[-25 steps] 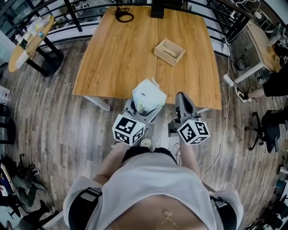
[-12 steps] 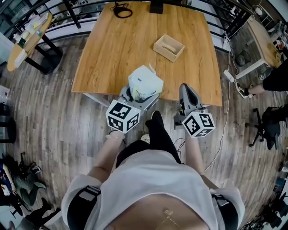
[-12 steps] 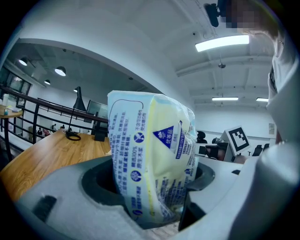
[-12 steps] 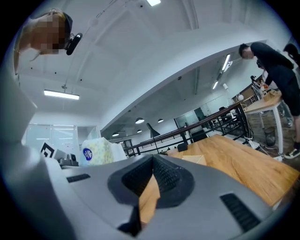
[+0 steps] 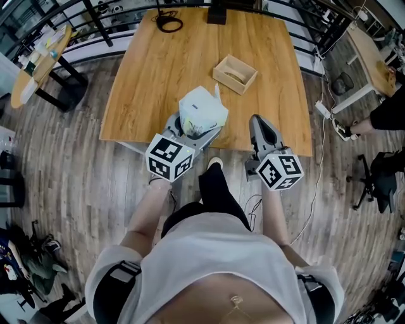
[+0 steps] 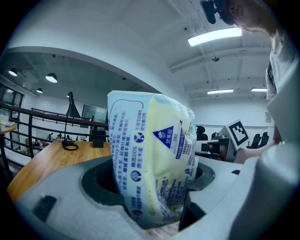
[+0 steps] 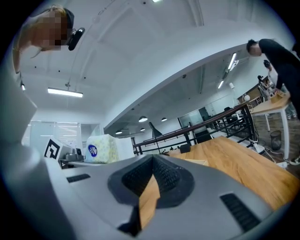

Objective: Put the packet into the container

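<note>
A white, pale-yellow packet (image 5: pixel 202 109) with blue print sits between the jaws of my left gripper (image 5: pixel 190 131), which is shut on it just over the near edge of the wooden table (image 5: pixel 158 76). In the left gripper view the packet (image 6: pixel 152 164) fills the middle, standing up out of the left gripper (image 6: pixel 154 192). The container, a small open wooden box (image 5: pixel 235 73), sits on the table ahead and to the right of the packet. My right gripper (image 5: pixel 257 123) is shut and empty at the table's near edge; in its own view the right gripper (image 7: pixel 149 187) shows the packet (image 7: pixel 101 149) off to its left.
A coiled black cable (image 5: pixel 166 24) and a black block (image 5: pixel 217 14) lie at the table's far end. A round side table (image 5: pixel 38 60) stands at the left, another desk (image 5: pixel 370 54) and a person's arm (image 5: pixel 383 117) at the right. A railing runs behind.
Both grippers have moved forward over the table's near edge, the packet still in the left one. The person has stepped forward, with a dark-trousered leg now showing.
</note>
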